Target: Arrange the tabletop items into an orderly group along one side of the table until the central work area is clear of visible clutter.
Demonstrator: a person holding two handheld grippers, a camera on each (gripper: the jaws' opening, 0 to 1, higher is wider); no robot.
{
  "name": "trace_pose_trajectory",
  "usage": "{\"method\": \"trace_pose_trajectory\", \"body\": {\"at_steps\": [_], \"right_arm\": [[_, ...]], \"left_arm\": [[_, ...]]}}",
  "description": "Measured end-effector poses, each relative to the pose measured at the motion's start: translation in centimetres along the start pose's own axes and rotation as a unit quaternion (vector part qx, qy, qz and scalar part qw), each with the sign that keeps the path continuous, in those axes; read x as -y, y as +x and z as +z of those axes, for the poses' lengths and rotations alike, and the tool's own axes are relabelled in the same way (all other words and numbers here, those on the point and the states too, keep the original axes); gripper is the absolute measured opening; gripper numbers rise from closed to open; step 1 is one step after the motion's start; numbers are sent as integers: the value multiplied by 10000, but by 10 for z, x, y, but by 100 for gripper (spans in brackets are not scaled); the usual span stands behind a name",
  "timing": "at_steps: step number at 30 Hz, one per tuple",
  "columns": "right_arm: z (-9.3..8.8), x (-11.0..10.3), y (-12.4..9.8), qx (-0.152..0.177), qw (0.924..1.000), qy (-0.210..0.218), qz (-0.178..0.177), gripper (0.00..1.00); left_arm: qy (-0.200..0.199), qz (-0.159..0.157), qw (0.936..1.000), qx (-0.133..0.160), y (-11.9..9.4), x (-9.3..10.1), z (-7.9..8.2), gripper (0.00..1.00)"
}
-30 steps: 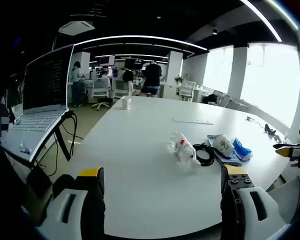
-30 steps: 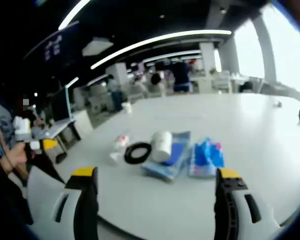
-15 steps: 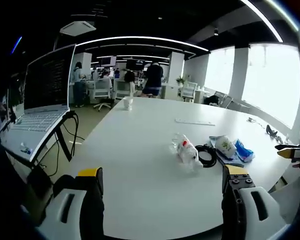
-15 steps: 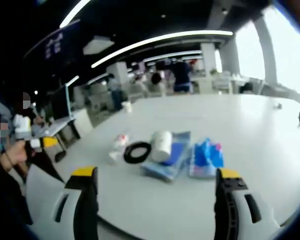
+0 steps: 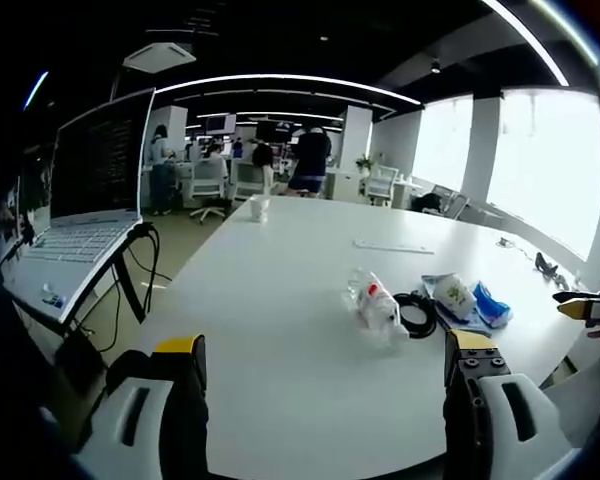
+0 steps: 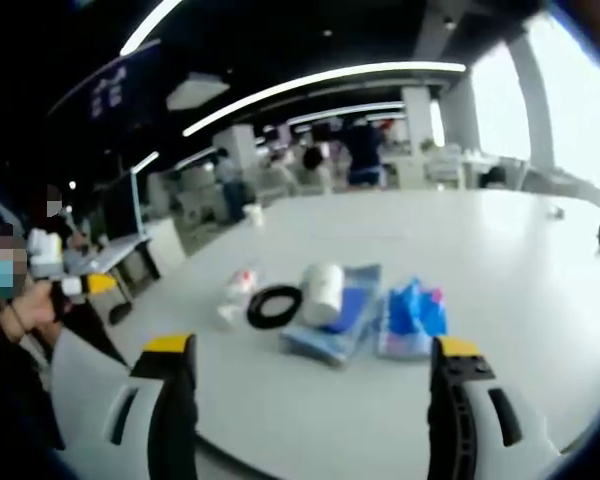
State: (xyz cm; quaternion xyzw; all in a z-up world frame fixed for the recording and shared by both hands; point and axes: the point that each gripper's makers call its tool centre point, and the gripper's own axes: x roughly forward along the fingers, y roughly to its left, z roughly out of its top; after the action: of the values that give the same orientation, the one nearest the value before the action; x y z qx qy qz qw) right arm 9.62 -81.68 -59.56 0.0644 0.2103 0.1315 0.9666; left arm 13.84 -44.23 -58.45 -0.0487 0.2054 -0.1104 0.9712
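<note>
On the far left of the left gripper view, a laptop [image 5: 85, 205] stands open on its own stand, off the bench [image 5: 280, 300] and apart from the clutter. The left gripper [image 5: 320, 385] hangs above the near bench edge, fingers spread wide and holding nothing, apparently poised for a first pick. Ahead of it the items lie in a loose cluster towards the right side: a crumpled plastic bottle [image 5: 375, 300], a black ring [image 5: 414, 310] touching it, then a white roll [image 5: 452, 295] resting on a blue pack [image 5: 492, 305]. A cup [image 5: 259, 207] sits well apart at the far end.

In the right gripper view, the right gripper [image 6: 310, 400] is likewise released and empty, facing the same cluster from the other side.

Compared with a second ago, nothing on the bench has moved; the left gripper view has shifted slightly, so the cluster sits a little further right in it.
</note>
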Motion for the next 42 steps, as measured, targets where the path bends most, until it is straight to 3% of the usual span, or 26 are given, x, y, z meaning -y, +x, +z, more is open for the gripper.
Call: {"method": "trace_pose_trajectory", "body": {"at_steps": [17,42], "right_arm": [[5,-2,5,192,9997,-118,59,93],[3,-7,34,59,9985,-426,354,92]], "left_arm": [[-10,43,10000,61,12,3,0,100],[-119,34,9999,-111,49,14,-12,100]]}}
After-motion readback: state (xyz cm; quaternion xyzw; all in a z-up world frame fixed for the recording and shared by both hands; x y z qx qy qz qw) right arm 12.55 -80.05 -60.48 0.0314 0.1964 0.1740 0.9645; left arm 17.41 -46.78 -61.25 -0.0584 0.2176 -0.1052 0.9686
